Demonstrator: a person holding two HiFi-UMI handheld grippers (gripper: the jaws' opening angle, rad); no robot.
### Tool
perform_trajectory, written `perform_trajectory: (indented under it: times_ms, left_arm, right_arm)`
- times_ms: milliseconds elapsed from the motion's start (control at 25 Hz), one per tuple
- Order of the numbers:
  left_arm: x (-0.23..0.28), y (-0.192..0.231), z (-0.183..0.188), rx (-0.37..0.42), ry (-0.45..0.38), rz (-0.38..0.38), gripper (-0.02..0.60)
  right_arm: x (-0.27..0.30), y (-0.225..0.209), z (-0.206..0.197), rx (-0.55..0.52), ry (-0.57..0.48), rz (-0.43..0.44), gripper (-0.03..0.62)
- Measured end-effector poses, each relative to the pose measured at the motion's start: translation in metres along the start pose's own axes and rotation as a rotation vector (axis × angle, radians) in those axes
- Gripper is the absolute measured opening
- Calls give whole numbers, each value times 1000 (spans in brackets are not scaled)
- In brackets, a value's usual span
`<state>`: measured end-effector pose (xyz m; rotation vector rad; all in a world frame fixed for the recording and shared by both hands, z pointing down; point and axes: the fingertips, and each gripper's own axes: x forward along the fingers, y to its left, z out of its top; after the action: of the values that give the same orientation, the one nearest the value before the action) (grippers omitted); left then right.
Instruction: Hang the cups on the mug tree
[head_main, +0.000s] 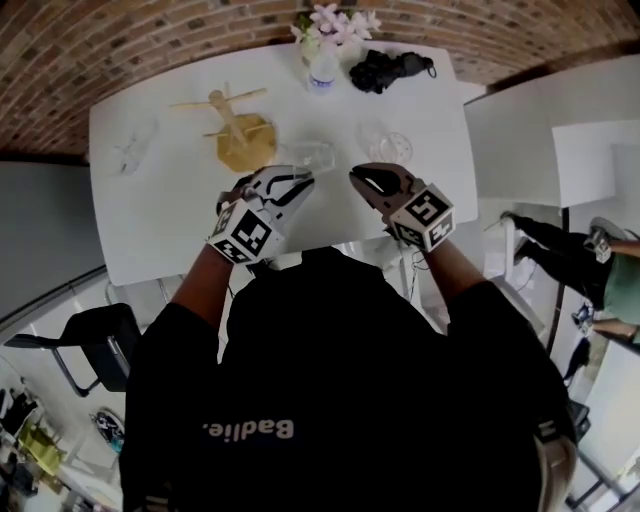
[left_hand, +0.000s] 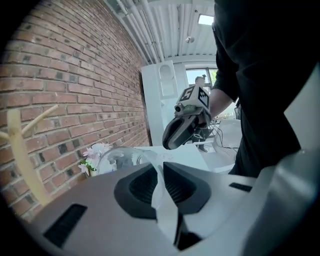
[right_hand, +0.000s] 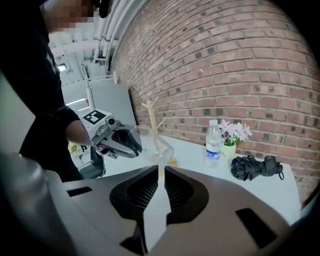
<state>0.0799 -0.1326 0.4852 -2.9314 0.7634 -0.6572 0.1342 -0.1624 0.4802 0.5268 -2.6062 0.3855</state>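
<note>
Holds a clear cup (head_main: 312, 156) by its rim, the glass wall clamped between the pads of the left gripper (head_main: 298, 181). Has it tilted, mouth toward that gripper, just right of the wooden tree (head_main: 238, 128), whose base stands on the white table (head_main: 160, 230). To the cup's right, near but apart from the glass: the right gripper (head_main: 364, 180), jaws drawn together on nothing. Just beyond that gripper, standing on the table: a second cup (head_main: 390, 148). Well to the tree's left, also on the table: a third cup (head_main: 135, 150), too blurred to tell whether upright or lying. Along the far edge, by the brick wall (head_main: 150, 40): a bottle (head_main: 322, 70), pink flowers (head_main: 335, 22) in a small pot just behind it, and a folded black umbrella (head_main: 390, 68) to their right.
</note>
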Motion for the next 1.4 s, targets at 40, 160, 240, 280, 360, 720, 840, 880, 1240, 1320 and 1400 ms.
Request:
perform_trajectory:
  times_ms: [40,160,240,280,360,720,840,880,1240,1320,1400]
  left_arm:
    - [2,2,0,-2,-7,-2,35]
    - [5,11,0,-13,-31,-1,37]
    - [6,16,-1,-19,-46,0,37]
    - [6,18,-2,-19,-49,-1,37]
    - [7,21,-2,-11,-53,-8,37]
    - [17,24,-8,-8,-79,-28,37]
    - [19,24,-12,3,-78,-30,37]
    - [20,24,-14,6,-77,-30,37]
    - [22,33,-22,-38,-130,-11,40]
    - [26,38,-26,-72,-145,1,40]
    - [28,46,-28,-113,-155,27,41]
  right_arm:
    - [4,-4,2,-9,13,17,67]
    - [17,-15,6,-61,57,91,172]
    - [26,-18,3,-140,105,156,218]
    - [31,-20,0,-190,133,188,238]
    - [41,-25,-4,-288,185,241,255]
    - [72,-25,-2,-530,295,469,295]
    - [79,-22,-5,-595,338,519,295]
    - [82,-20,-6,-615,349,528,295]
    - [91,-27,-5,-618,402,527,295]
    - [94,-32,-7,-626,443,505,295]
    - [97,-38,-9,-632,479,475,293]
